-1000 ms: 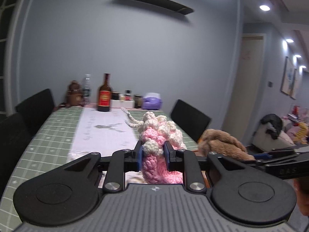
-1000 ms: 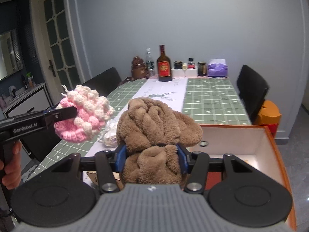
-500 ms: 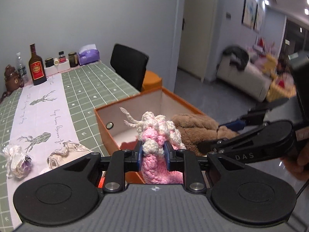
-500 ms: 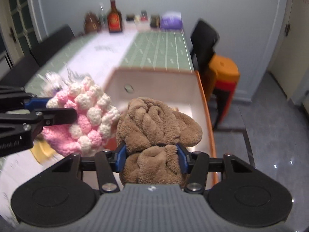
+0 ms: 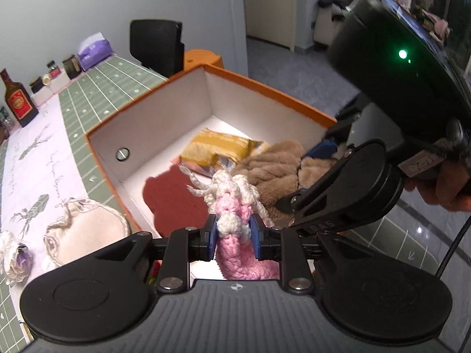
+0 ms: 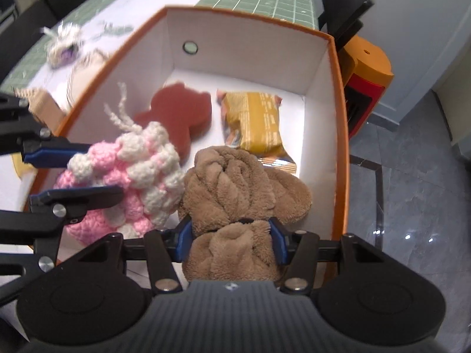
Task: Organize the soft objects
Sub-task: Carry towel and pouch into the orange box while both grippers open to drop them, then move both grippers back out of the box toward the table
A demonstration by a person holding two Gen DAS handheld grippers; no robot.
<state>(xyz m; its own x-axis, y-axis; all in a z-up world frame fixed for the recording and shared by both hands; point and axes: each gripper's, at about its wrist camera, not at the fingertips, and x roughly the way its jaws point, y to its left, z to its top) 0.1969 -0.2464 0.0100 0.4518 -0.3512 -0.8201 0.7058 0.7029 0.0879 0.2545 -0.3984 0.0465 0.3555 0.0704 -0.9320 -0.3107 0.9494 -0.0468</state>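
My left gripper [image 5: 234,232] is shut on a pink and white crocheted pouch [image 5: 235,206], held over the near end of an orange box [image 5: 164,88] with white inside walls. The pouch also shows in the right wrist view [image 6: 129,176]. My right gripper [image 6: 231,235] is shut on a brown plush towel bundle [image 6: 235,188], held over the same box [image 6: 250,17], beside the pouch. The bundle shows in the left wrist view [image 5: 273,167]. In the box lie a dark red bear-shaped pad [image 6: 179,114] and a yellow snack packet [image 6: 253,120].
The box stands at the edge of a green checked table [image 5: 97,85] with a white runner. A beige pouch [image 5: 85,229] and a small white and purple flower [image 5: 14,256] lie left of the box. Bottles and jars [image 5: 17,100] stand at the far end. An orange stool [image 6: 368,67] stands beyond the box.
Both grippers have tilted down and moved over the box with their loads. The pouch and the brown bundle now hang above the box's inside, side by side.
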